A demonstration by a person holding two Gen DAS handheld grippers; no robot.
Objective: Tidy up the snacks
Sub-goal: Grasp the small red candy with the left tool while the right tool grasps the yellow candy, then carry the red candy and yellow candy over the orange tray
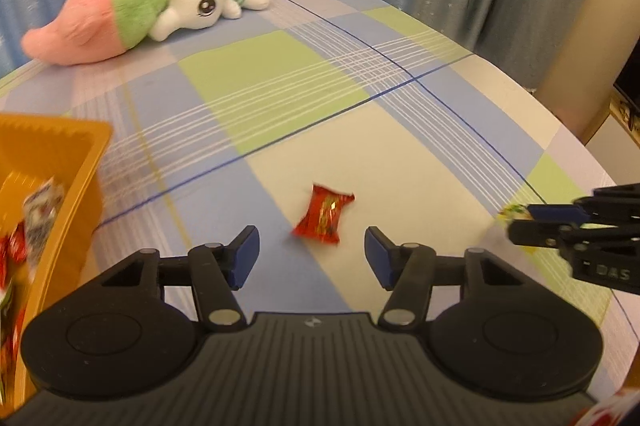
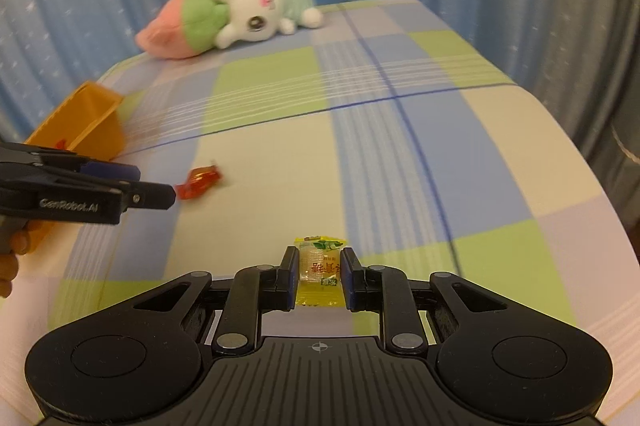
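Just ahead of the left gripper (image 1: 311, 253), whose jaws stand spread and empty, lies the red foil-wrapped candy (image 1: 324, 213); closing early could flick it away. The right gripper (image 2: 319, 276) pinches a yellow plastic-wrapped candy (image 2: 319, 271).

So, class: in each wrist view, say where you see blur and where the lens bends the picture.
Left wrist view: the orange bin and its snacks smear at the left edge, the red candy is slightly soft, and the table edge bows. Right wrist view: the plush toy and curtains blur, while the gripped yellow candy stays sharp.
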